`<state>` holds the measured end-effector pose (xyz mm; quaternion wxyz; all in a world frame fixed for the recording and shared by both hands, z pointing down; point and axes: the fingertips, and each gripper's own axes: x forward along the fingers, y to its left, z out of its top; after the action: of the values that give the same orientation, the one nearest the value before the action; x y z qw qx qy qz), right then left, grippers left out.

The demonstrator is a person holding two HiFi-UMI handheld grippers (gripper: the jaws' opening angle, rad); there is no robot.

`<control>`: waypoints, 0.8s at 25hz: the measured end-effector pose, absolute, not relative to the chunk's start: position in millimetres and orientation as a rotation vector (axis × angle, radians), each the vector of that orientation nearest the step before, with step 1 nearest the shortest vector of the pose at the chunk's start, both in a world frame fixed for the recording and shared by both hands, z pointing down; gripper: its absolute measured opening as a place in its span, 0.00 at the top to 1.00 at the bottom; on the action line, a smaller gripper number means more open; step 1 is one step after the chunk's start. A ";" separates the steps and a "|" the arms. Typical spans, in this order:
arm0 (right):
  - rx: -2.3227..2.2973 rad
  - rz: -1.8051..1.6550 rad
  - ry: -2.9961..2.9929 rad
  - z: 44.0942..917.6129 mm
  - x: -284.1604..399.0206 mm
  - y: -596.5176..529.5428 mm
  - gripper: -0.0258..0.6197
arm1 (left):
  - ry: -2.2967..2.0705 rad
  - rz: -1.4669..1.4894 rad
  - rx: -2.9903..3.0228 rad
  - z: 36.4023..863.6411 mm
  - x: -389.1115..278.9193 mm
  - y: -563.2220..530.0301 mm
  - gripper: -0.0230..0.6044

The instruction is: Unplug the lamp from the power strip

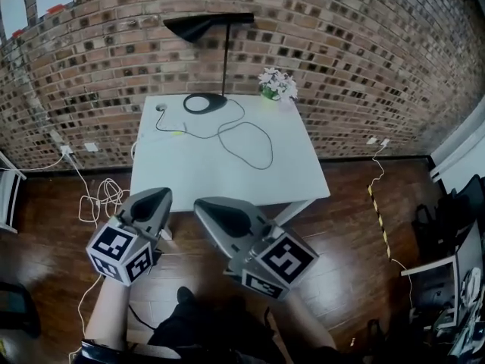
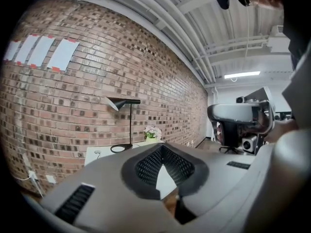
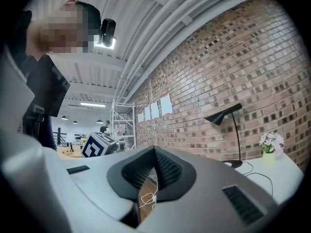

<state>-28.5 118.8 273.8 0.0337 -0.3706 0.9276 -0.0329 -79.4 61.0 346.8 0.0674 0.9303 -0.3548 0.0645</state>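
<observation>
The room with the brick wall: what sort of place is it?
Probably a workshop or lab space in an industrial building: bare brick wall, exposed ceiling pipes, a metal shelving rack in the open hall behind, and one white table with a lamp.

A white table [image 1: 227,177] carries a black lamp [image 1: 206,103], its looping cord [image 1: 270,146] and potted flowers [image 1: 276,84].

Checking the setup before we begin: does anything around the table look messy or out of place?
Nothing is tipped or spilled. The black cord of the lamp sprawls in loose loops across the white table, and a white cable lies bunched on the wooden floor left of it.
</observation>
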 end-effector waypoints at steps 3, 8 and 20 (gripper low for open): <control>-1.156 -0.116 2.827 276.2 1.2 133.4 0.97 | -1.057 0.228 2.827 346.5 -52.2 74.8 0.97; -1.167 -0.124 2.805 278.6 39.3 153.3 0.97 | -1.043 0.233 2.859 337.6 -15.2 98.1 0.97; -1.112 -0.116 2.784 272.3 75.0 183.6 0.97 | -1.121 0.270 2.895 315.5 10.6 134.3 0.97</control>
<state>75.0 183.6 272.3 0.0707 -0.3698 0.9256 -0.0385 10.6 134.3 315.5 0.0130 0.9290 -0.3597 0.0867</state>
